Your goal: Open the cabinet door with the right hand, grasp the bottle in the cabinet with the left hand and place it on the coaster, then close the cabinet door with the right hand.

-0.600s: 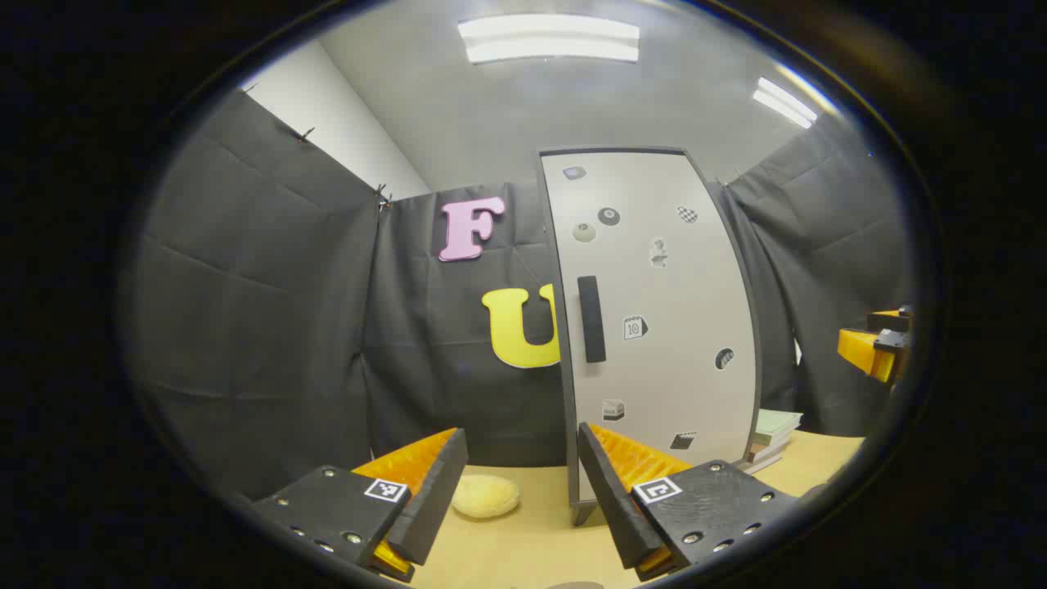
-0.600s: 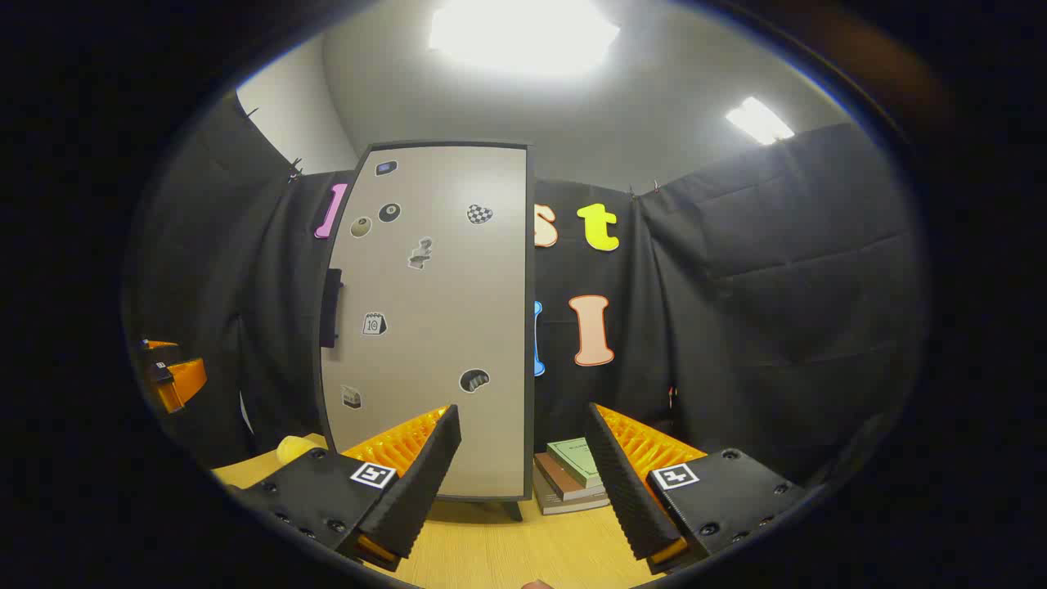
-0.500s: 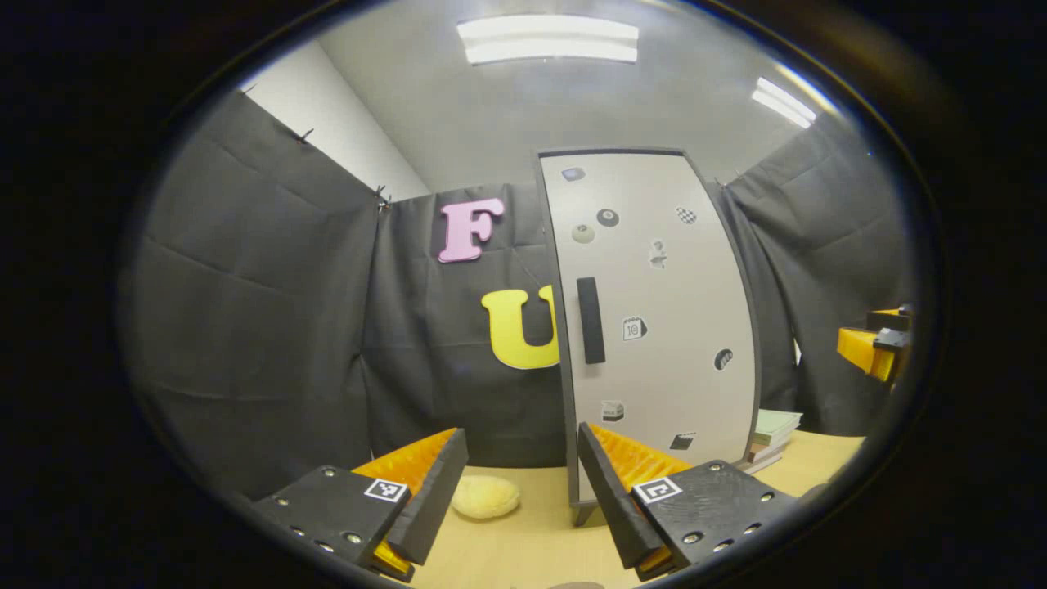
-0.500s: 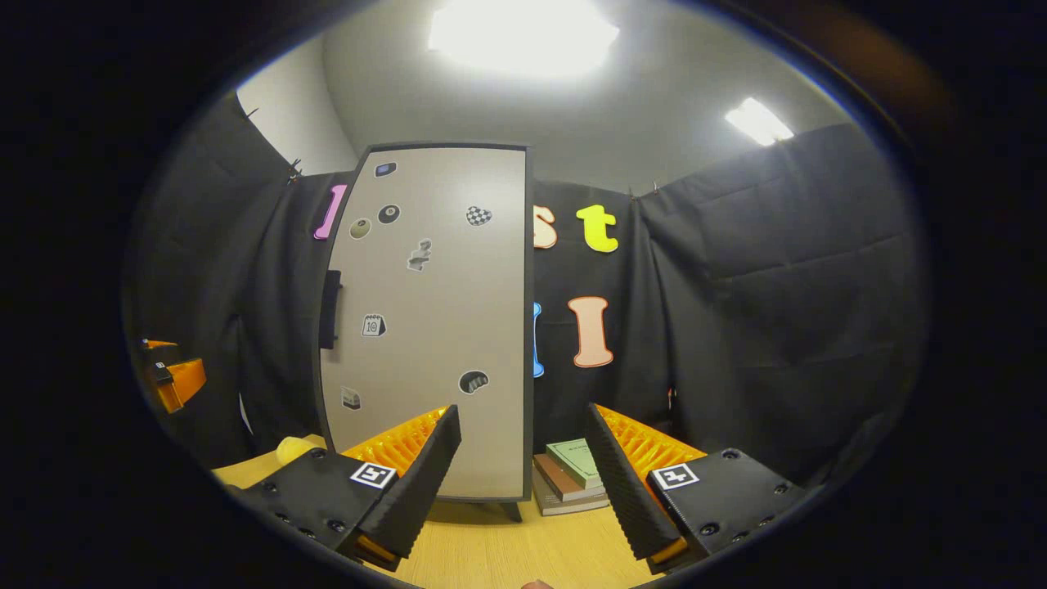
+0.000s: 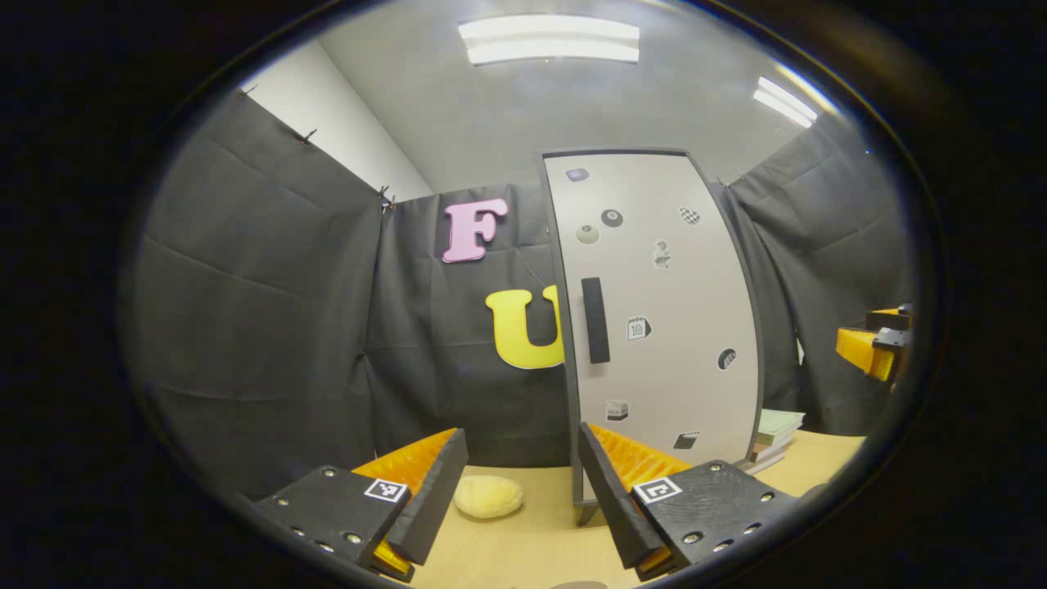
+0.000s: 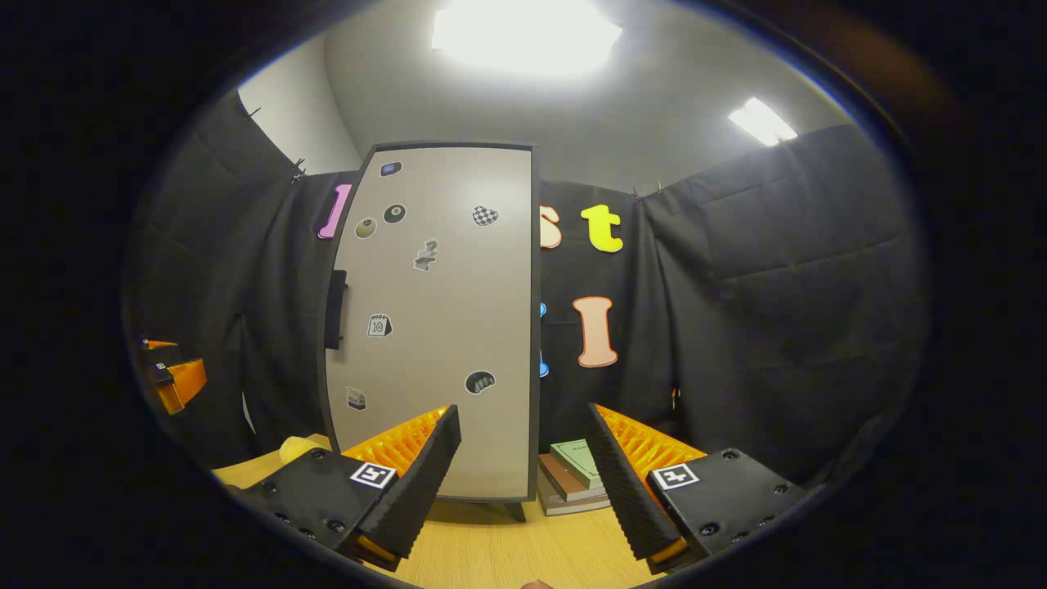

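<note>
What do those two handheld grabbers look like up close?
Each is a pair of wedge-shaped fingers that taper toward the tip, with ridged inner faces. Both the left gripper and the right gripper carry flat black plates studded with screws, and each plate bears a small square black-and-white marker. Both stand open with nothing between the fingers. No cables or sleeves are visible.

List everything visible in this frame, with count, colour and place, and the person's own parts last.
tall grey cabinet with a dark-framed door: one, grey, standing on the table, door shut.
black bar handle: one, black, on the door's left edge.
small stickers: several, mixed colours, scattered over the door.
pale yellow sponge-like lump: one, yellow, on the table left of the cabinet.
stack of books: one, green book on top, right of the cabinet.
light wooden table: one, tan.
left claw: one, open, empty.
right claw: one, open, empty.
</note>
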